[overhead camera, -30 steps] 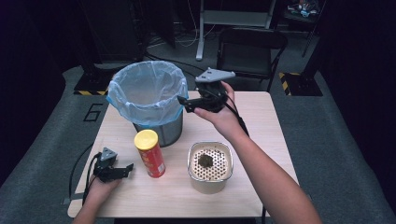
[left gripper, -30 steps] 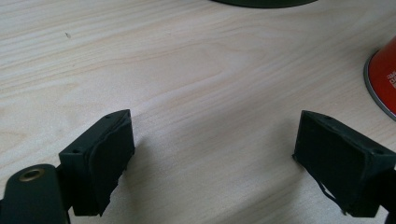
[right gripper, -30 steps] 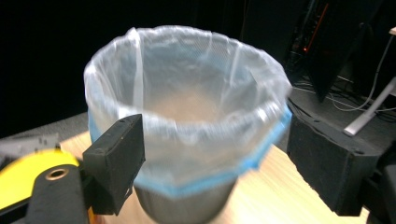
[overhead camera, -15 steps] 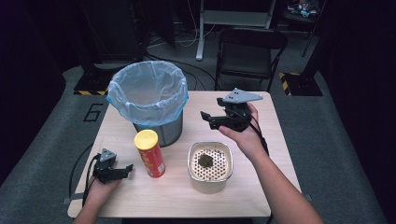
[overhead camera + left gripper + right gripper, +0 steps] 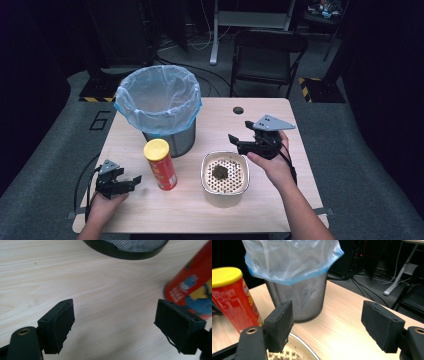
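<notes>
My right gripper (image 5: 239,141) has swung back from the rim of the mesh wastebasket (image 5: 159,107) over the past second and now hovers just above the far right rim of the metal strainer bowl (image 5: 224,175), its jaws spread wide with nothing between them. In the right gripper view, those open jaws frame the blue-lined wastebasket (image 5: 294,277), with the bowl's rim (image 5: 304,346) directly below.

My left gripper (image 5: 131,181) has not shifted in that second: it rests low on the wooden table (image 5: 250,212) near the front left corner, jaws also parted and empty, pointing toward the red chip can (image 5: 160,164) with the yellow lid. The can stands upright just beside it, in front of the wastebasket; in the left gripper view the can (image 5: 192,287) sits past the right-hand jaw, not between the two.

A dark clump of scraps (image 5: 220,172) lies in the middle of the strainer bowl, which stands on the table to the right of the can and in front of the bin.

By my reading, the trip to the bin is finished and I am returning for the next piece. The clump looks the likeliest target, so the right hand must drop and tilt down into the bowl before closing. The can waits untouched.
</notes>
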Motion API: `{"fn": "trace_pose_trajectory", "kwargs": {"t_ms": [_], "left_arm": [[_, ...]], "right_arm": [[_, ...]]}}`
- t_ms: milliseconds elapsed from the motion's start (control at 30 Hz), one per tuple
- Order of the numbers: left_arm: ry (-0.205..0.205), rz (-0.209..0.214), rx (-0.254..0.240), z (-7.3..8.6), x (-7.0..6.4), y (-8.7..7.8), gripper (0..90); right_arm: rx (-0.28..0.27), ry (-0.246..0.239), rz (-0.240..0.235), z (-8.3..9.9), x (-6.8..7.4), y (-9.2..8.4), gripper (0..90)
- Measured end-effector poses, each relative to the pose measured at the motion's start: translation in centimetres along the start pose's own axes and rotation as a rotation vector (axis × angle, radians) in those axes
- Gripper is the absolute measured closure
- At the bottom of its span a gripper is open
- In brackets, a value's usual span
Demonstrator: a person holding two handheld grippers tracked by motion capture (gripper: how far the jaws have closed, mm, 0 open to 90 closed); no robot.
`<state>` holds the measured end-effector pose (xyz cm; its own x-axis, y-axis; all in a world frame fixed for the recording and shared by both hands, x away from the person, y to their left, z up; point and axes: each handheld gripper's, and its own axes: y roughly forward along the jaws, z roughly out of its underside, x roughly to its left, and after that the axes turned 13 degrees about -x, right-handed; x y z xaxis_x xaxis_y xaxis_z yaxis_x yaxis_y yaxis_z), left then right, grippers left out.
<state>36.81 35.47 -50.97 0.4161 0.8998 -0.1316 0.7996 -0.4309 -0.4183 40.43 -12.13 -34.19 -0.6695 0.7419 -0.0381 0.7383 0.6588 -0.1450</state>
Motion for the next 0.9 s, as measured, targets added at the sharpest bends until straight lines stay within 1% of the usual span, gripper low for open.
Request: {"fn": "trace_pose_trajectory", "kwargs": {"t_ms": [67,100,167,200,267,300,333,433,467,500,533,567,600,633,667,733,767,800,833,867,900], "left_arm": [[0.010,0.019,0.000,-0.1,-0.4,-0.1,14.5],[0.011,0.035,0.003,-0.2,-0.7,-0.1,14.3],[0.037,0.051,-0.004,-0.4,-1.3,-0.2,13.0],[0.045,0.066,-0.020,-0.5,-1.8,-0.2,12.4],[0.046,0.094,-0.021,-0.6,-2.2,-0.3,11.6],[0.050,0.110,-0.023,-0.7,-2.5,-0.3,11.5],[0.066,0.120,-0.025,-0.7,-2.8,-0.4,11.6],[0.097,0.161,-0.031,-0.8,-3.5,-0.3,11.7],[0.105,0.180,-0.020,-0.9,-3.6,-0.3,11.8],[0.098,0.187,-0.024,-0.9,-3.9,-0.3,12.0],[0.114,0.195,-0.022,-1.0,-4.0,-0.2,12.1],[0.110,0.207,-0.022,-1.0,-4.2,-0.1,12.4],[0.111,0.217,-0.024,-1.0,-4.4,0.0,12.8],[0.100,0.220,-0.034,-1.0,-4.7,0.2,12.8],[0.088,0.233,-0.029,-1.1,-4.9,0.3,12.9],[0.107,0.241,-0.024,-1.3,-5.2,0.6,13.1],[0.092,0.244,-0.017,-1.3,-5.5,0.7,13.1],[0.117,0.247,-0.022,-1.5,-5.5,0.8,13.1],[0.092,0.247,-0.029,-1.4,-5.9,1.0,13.1],[0.134,0.256,-0.027,-1.6,-6.0,1.2,13.1],[0.134,0.256,-0.027,-1.6,-6.0,1.2,12.8]], "right_arm": [[0.003,-0.008,0.012,0.4,-0.1,-0.4,25.3],[0.004,-0.007,0.014,0.7,-0.2,-0.7,25.3],[0.007,0.001,0.026,1.1,-0.4,-1.1,25.3],[0.009,0.001,0.031,1.3,-0.4,-1.3,25.3],[0.016,-0.010,0.046,1.8,-0.6,-1.9,25.3],[0.018,-0.001,0.051,2.1,-0.6,-2.1,25.3],[0.016,-0.001,0.057,2.3,-0.7,-2.3,25.3],[0.003,0.013,0.069,2.8,-1.1,-3.0,25.3],[0.001,0.016,0.072,2.9,-1.2,-3.1,25.3],[0.001,0.024,0.077,3.1,-1.3,-3.3,25.3],[-0.007,0.028,0.079,3.3,-1.5,-3.4,25.3],[-0.008,0.043,0.081,3.5,-1.6,-3.6,25.3],[-0.003,0.043,0.081,3.7,-1.7,-3.6,25.3],[0.006,0.043,0.090,3.9,-1.8,-3.7,25.3],[0.009,0.037,0.097,4.2,-1.9,-3.8,25.3],[0.018,0.040,0.113,4.7,-2.0,-4.0,25.3],[0.017,0.046,0.119,4.9,-2.2,-4.2,25.3],[0.018,0.052,0.123,5.2,-2.3,-4.3,25.3],[0.020,0.060,0.130,5.4,-2.4,-4.5,25.3],[0.023,0.064,0.135,5.6,-2.5,-4.7,25.3],[0.023,0.064,0.135,5.6,-2.5,-4.7,25.3]]}}
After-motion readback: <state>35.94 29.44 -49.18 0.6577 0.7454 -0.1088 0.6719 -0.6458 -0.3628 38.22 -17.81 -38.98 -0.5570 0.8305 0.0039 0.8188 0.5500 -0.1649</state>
